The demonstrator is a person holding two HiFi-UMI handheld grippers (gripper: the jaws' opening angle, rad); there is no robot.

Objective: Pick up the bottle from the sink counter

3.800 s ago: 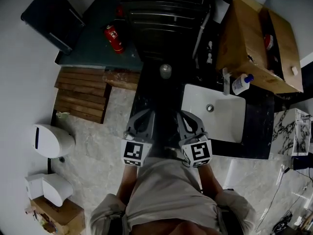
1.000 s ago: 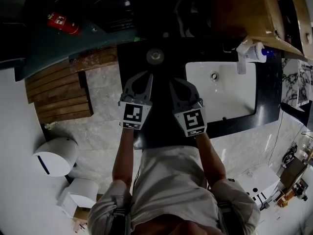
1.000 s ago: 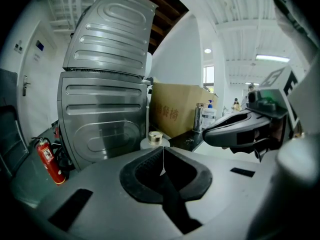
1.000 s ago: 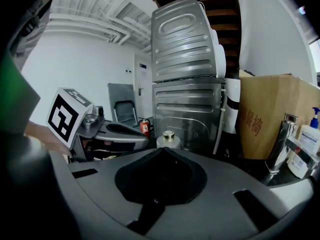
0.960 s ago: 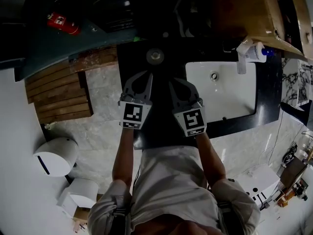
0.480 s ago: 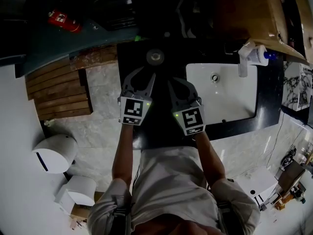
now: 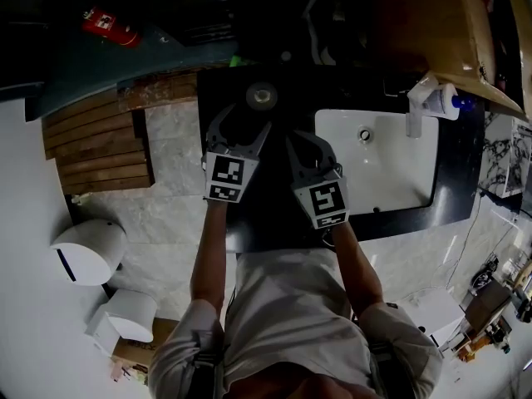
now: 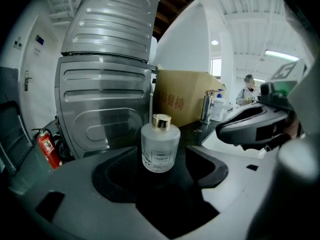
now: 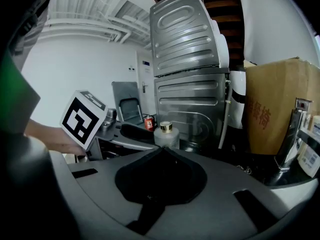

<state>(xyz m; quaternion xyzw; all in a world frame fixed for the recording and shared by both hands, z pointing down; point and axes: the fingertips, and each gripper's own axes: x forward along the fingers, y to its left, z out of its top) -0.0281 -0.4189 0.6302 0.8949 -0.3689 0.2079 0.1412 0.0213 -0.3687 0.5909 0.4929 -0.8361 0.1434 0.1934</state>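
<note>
We look down on a room with a pale marble floor [image 7: 166, 214] and a dark sink counter [image 7: 266, 214] running left to right in front of us. Behind the counter, at the far side, stands a tall ribbed metal appliance [image 8: 105, 99], with a cardboard box [image 8: 187, 99] to its right. A white sink [image 7: 391, 173] is sunk into the right part of the counter. Wooden slats [image 7: 96, 148] lie on the floor to the left, and a red fire extinguisher [image 7: 112, 25] lies far left.

Our left gripper [image 7: 243, 119] reaches over the far left part of the counter. Its jaws are opening and stand wide apart. The bottle [image 8: 160, 146], frosted with a gold cap, stands upright on the counter at the tips, in the gap between them, and neither pad touches it. Our right gripper [image 9: 162, 150] hovers just to the right of the left one, jaws together and empty, with the bottle a little beyond its tips.
</note>
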